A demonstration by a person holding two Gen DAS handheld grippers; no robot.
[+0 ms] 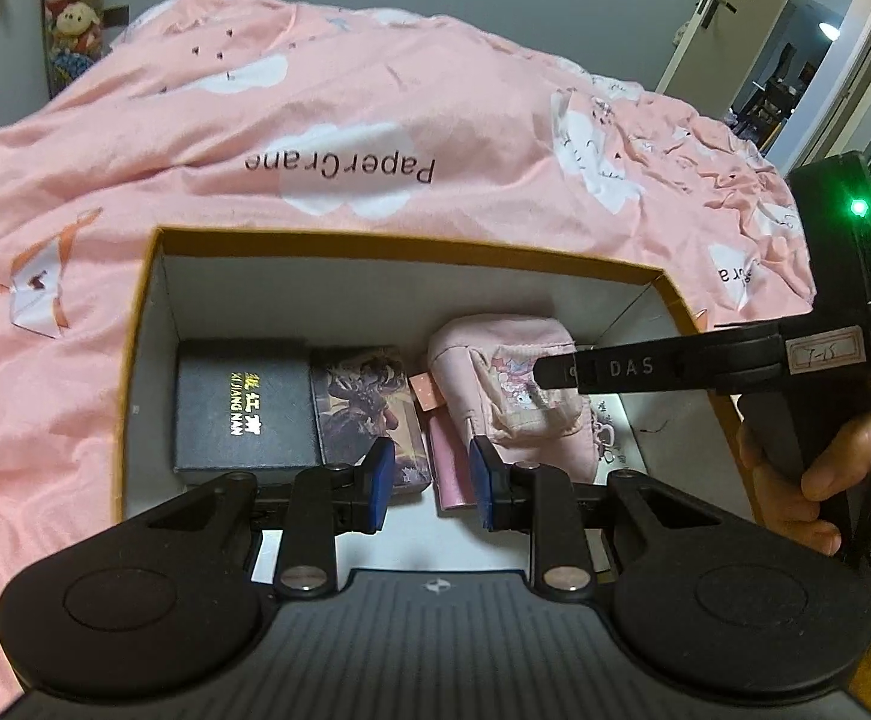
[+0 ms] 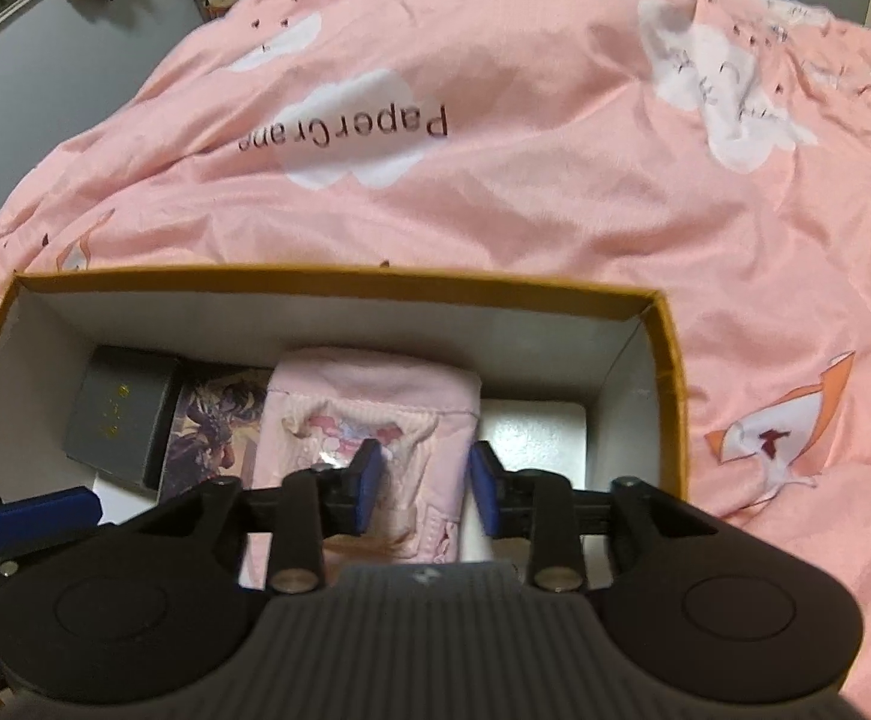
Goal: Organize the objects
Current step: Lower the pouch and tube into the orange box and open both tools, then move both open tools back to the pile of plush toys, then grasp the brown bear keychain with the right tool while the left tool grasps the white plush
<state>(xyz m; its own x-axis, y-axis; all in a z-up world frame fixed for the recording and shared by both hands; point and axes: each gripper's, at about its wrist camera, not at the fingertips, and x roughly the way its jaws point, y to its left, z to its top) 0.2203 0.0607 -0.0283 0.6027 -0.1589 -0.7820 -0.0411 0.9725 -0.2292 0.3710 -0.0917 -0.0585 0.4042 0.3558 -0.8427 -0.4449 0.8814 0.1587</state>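
An open cardboard box (image 1: 141,324) (image 2: 669,360) lies on a pink bed cover. Inside it are a black box with gold lettering (image 1: 243,408) (image 2: 117,420), an illustrated card box (image 1: 369,414) (image 2: 213,426), a slim pink item (image 1: 450,462) with a small pink cube (image 1: 426,393), and a pink cartoon pouch (image 1: 513,396) (image 2: 369,420). My left gripper (image 1: 432,477) is open and empty above the box, over the slim pink item. My right gripper (image 2: 426,483) is open and empty just above the pouch; its finger (image 1: 561,369) reaches over the pouch in the left wrist view.
The pink cover (image 1: 375,120) with "PaperCrane" print surrounds the box. Plush toys (image 1: 72,12) hang on the grey wall at the far left. An open door (image 1: 795,60) is at the far right. A white patch of box floor (image 2: 537,432) shows right of the pouch.
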